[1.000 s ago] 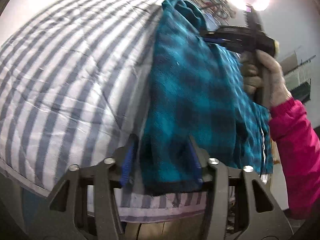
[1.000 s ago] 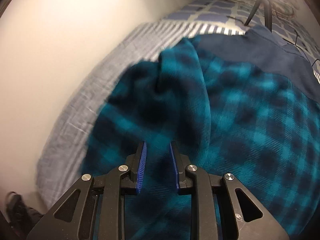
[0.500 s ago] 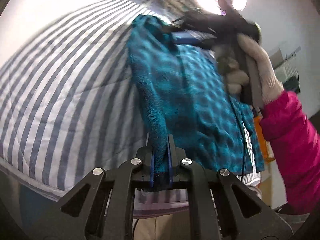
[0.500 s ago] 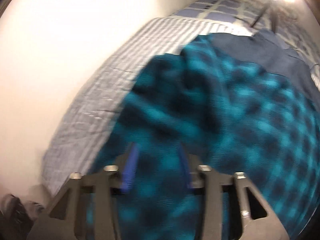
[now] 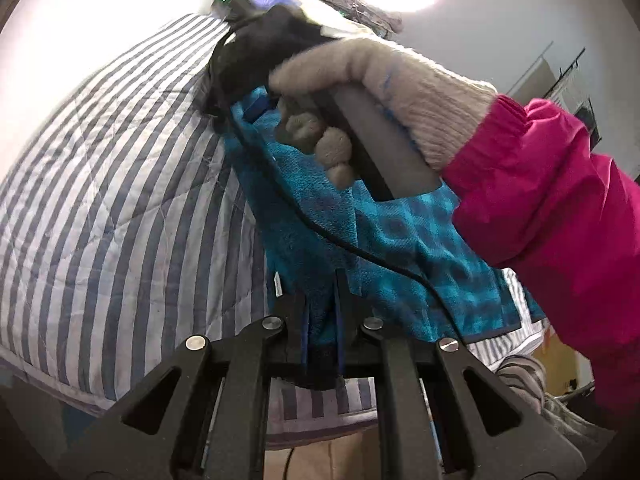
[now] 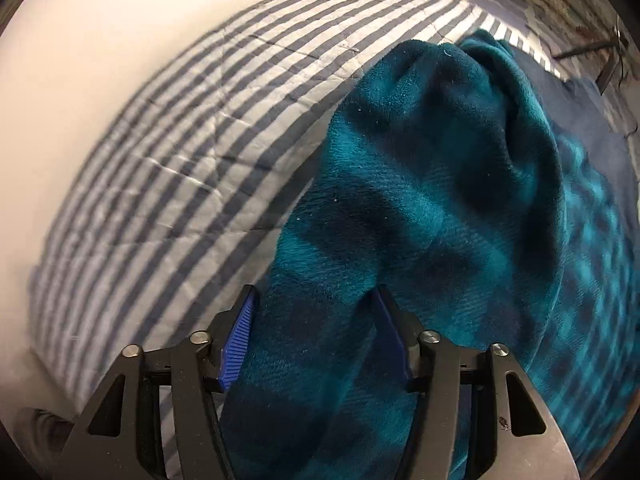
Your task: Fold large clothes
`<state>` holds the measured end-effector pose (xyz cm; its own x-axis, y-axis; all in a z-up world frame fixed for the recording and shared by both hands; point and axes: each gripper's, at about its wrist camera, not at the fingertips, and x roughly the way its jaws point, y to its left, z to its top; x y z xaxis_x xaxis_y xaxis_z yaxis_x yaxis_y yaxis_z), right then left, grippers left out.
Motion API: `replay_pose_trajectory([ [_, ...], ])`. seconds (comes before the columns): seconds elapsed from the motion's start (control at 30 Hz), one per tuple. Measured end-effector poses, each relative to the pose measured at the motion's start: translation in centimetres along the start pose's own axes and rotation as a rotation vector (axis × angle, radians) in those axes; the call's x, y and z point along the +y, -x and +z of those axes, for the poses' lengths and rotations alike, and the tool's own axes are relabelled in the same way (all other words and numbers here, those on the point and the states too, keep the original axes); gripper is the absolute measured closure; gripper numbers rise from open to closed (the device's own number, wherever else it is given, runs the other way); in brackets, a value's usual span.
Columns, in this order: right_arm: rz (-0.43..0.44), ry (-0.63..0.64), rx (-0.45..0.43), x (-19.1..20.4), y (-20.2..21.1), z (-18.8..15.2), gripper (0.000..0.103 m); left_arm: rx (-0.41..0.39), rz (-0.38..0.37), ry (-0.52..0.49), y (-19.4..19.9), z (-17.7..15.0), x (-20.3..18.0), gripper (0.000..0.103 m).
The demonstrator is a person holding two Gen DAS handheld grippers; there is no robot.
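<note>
Left tongs: clamped on my teal plaid fleece garment's edge. Right tongs: closing around a thick fold.

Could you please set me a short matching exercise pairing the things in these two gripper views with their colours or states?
Things:
1. Fleece garment
2. Quilt
3. Sleeve
4. Left gripper

Descriptions:
A. Bright pink
B. Blue and white stripes
C. Clamped on a fold of cloth
D. Teal and dark check

Pairs: 1-D, 2-B, 3-A, 4-C
</note>
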<state>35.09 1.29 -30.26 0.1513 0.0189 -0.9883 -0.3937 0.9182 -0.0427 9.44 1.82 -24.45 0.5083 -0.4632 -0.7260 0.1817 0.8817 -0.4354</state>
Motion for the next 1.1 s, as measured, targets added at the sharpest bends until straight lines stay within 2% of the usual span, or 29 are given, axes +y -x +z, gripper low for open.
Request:
replay_pose_trajectory([
  [0.03, -0.036, 0.012, -0.004, 0.1, 0.0, -0.3, 0.084, -0.003, 0.009, -0.013, 0.0, 0.1, -0.4, 0.096],
  [0.07, -0.059, 0.017, -0.014, -0.1, 0.2, -0.6, 0.094, -0.004, 0.015, -0.024, 0.0, 0.0, -0.8, 0.096],
  [0.13, -0.002, -0.022, -0.031, -1.6, 0.9, -1.2, 0.096, -0.007, 0.028, -0.062, -0.1, 0.2, -2.0, 0.096],
  [0.23, 0.140, -0.123, -0.096, -5.0, 2.5, -2.3, 0.097, -0.010, 0.044, -0.134, 0.4, 0.0, -3.6, 0.096],
  [0.33, 0.300, -0.253, -0.189, -9.6, 4.5, -4.6, 0.097, -0.008, 0.051, -0.192, 0.4, -0.1, -5.4, 0.096],
  [0.43, 0.415, -0.354, -0.286, -14.0, 6.3, -8.1, 0.098, 0.000, 0.048, -0.235, -0.1, -0.1, -7.4, 0.096],
  [0.6, 0.553, -0.516, -0.425, -20.5, 7.7, -13.9, 0.098, 0.022, 0.037, -0.316, -1.3, -0.5, -11.0, 0.096],
  [0.73, 0.637, -0.660, -0.479, -24.5, 6.5, -19.2, 0.098, 0.062, 0.042, -0.368, -3.4, -1.1, -13.2, 0.096],
  [0.9, 0.582, -0.779, -0.395, -27.0, 3.1, -22.1, 0.098, 0.116, 0.039, -0.383, -5.9, -1.5, -14.1, 0.096],
  [0.93, 0.569, -0.787, -0.379, -27.4, 3.1, -21.7, 0.098, 0.124, 0.034, -0.382, -6.2, -1.5, -14.2, 0.096],
  [1.0, 0.538, -0.801, -0.347, -27.6, 2.3, -21.9, 0.098, 0.136, 0.019, -0.378, -6.0, -1.7, -14.1, 0.095],
  [1.1, 0.492, -0.760, -0.337, -27.2, 2.6, -21.7, 0.096, 0.134, -0.039, -0.339, -4.1, -1.2, -13.2, 0.086],
])
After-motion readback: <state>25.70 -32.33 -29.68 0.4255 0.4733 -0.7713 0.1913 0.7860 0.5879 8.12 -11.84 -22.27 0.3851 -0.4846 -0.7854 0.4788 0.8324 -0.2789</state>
